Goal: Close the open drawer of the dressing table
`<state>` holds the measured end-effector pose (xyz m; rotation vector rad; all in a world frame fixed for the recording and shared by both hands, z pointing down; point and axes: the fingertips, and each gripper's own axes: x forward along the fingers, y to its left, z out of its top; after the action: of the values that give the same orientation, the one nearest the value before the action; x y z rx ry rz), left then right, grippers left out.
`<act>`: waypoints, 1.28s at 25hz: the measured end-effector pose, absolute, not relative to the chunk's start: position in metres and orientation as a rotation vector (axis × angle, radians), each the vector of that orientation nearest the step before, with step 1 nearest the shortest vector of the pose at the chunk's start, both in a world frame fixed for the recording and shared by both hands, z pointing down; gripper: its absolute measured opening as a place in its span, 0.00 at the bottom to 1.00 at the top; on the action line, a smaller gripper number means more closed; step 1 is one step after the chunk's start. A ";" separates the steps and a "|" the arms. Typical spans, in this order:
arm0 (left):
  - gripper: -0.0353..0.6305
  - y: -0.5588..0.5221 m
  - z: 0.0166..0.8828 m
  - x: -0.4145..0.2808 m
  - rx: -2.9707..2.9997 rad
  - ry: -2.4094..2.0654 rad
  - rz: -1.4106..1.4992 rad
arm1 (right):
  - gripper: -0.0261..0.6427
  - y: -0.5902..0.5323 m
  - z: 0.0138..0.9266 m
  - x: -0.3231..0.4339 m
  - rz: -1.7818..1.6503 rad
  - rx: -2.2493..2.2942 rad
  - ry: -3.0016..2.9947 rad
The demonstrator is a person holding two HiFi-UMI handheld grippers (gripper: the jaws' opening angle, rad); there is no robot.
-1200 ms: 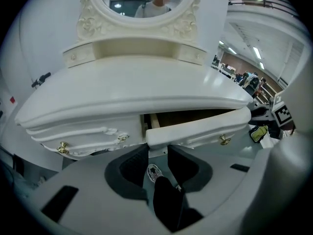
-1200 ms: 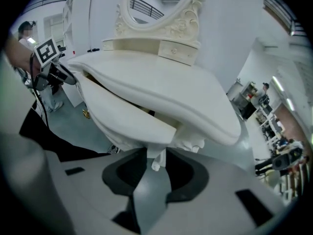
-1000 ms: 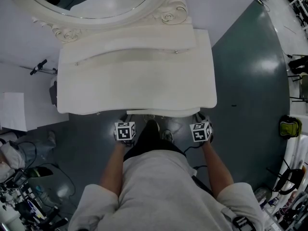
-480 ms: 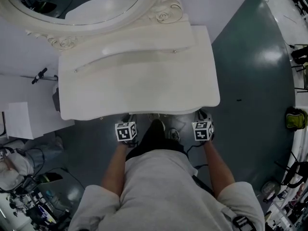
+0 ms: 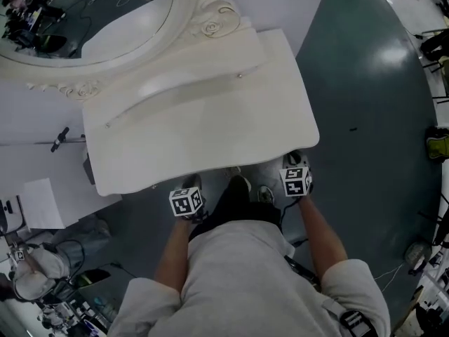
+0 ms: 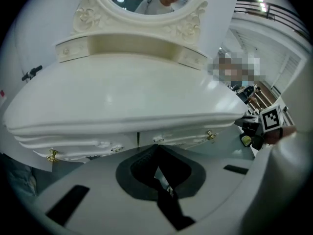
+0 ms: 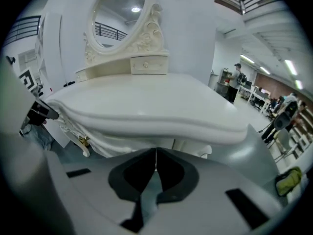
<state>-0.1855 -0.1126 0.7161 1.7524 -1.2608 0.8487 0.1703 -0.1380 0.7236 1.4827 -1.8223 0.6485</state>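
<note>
The white dressing table (image 5: 203,118) fills the head view, its oval mirror (image 5: 91,20) at the top left. Under its overhanging top, the carved drawer fronts (image 6: 171,140) with gold knobs (image 6: 211,135) look flush in the left gripper view. My left gripper (image 5: 189,188) hangs at the front edge, left of the middle. Its jaws are shut with nothing between them (image 6: 156,150), just short of the drawer fronts. My right gripper (image 5: 295,166) is by the front right corner. It is also shut and holds nothing (image 7: 155,154), below the table's rim (image 7: 161,124).
A white wall stands behind the table. Grey floor (image 5: 372,118) spreads to the right, with a green bag (image 5: 438,142) at the far right. Stands, cables and clutter (image 5: 42,286) crowd the lower left. People stand far off (image 7: 238,80).
The strip of drawer that stuck out under the table's front edge no longer shows. The head view has swung, so the table looks turned clockwise. Both grippers stay at the front edge.
</note>
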 end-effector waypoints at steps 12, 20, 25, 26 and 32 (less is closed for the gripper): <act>0.06 -0.088 0.679 -0.140 1.886 -1.334 0.802 | 0.07 -0.090 0.691 0.132 0.503 1.276 -2.006; 0.06 -0.079 0.572 -0.129 1.962 -1.669 0.504 | 0.06 -0.090 0.542 0.035 0.216 1.154 -2.423; 0.06 -0.078 0.472 -0.126 2.034 -1.810 0.222 | 0.06 -0.094 0.429 0.004 0.205 1.248 -2.670; 0.06 -0.077 0.456 -0.123 2.062 -1.829 0.198 | 0.06 -0.093 0.413 0.003 0.198 1.270 -2.702; 0.06 -0.062 0.394 -0.104 2.194 -1.966 0.117 | 0.06 -0.068 0.366 0.001 0.079 1.281 -2.759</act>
<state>-0.1040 -0.0617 0.3936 2.1940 -1.9657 0.1169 0.0009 -0.0679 0.3658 1.2813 -2.7594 0.0787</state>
